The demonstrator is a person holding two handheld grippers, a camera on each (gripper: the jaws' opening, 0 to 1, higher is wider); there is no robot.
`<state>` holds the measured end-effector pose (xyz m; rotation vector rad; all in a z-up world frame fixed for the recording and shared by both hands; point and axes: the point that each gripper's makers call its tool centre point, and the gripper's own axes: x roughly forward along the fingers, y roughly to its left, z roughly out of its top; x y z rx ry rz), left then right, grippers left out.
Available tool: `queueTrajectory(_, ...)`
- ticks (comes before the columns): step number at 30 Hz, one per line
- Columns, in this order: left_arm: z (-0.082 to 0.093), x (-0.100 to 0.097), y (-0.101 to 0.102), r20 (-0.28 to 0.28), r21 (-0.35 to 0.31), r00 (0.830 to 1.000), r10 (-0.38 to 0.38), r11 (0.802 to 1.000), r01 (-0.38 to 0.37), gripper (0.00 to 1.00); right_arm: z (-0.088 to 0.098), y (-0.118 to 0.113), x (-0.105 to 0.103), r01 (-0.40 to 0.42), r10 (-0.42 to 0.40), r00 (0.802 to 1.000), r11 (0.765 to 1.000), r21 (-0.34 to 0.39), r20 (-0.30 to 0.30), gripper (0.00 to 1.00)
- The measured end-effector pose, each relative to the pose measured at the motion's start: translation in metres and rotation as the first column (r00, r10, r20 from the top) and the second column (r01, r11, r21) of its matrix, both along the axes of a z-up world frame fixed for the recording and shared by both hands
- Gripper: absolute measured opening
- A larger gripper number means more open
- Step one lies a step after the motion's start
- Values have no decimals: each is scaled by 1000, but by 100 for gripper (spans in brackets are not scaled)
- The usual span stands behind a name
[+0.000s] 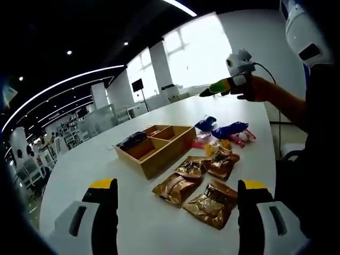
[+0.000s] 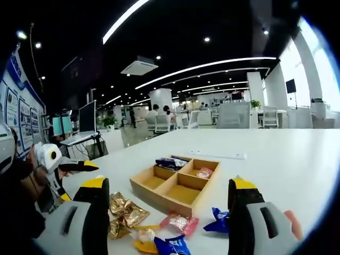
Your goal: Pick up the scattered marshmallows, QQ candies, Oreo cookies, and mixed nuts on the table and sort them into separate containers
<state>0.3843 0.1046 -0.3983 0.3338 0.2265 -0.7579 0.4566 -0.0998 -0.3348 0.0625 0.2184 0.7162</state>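
A wooden box (image 1: 159,162) with several compartments stands mid-table. One compartment holds a dark blue packet (image 1: 133,139). Gold nut packets (image 1: 175,188) lie in front of it, with blue packets (image 1: 229,129) and pink ones (image 1: 241,137) beyond. My left gripper (image 1: 178,184) hovers open above the gold packets, holding nothing. In the right gripper view the box (image 2: 164,196) holds a blue packet (image 2: 171,162) and a pink packet (image 2: 204,172). My right gripper (image 2: 169,183) is open and empty above it. Gold packets (image 2: 125,210), a pink packet (image 2: 180,222) and blue packets (image 2: 220,220) lie nearer.
The white table (image 1: 79,175) is long with a rounded edge. A person's hand holds the right gripper (image 1: 220,86) high over the far end. The left gripper (image 2: 69,167) shows at the left edge. A white strip (image 2: 212,154) lies behind the box. Office desks stand beyond.
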Motion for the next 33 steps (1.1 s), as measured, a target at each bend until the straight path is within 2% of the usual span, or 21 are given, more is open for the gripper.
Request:
queueTrajectory(4,0,1,1,-1,1,1000,0,1000,0,97,-4,-4,-8,1,-1,1000,1000,-21,-6,88)
queueTrajectory(17,3,0,3,1,-17,1000,14,1000,-14,97,-13,-8,-33,-13,12,999,1000,-24,-36,88)
queueTrajectory(33,5,-2,3,6,-6,1000,14,1000,-14,97,-19,-14,-49,-10,8,998,999,-33,-58,88)
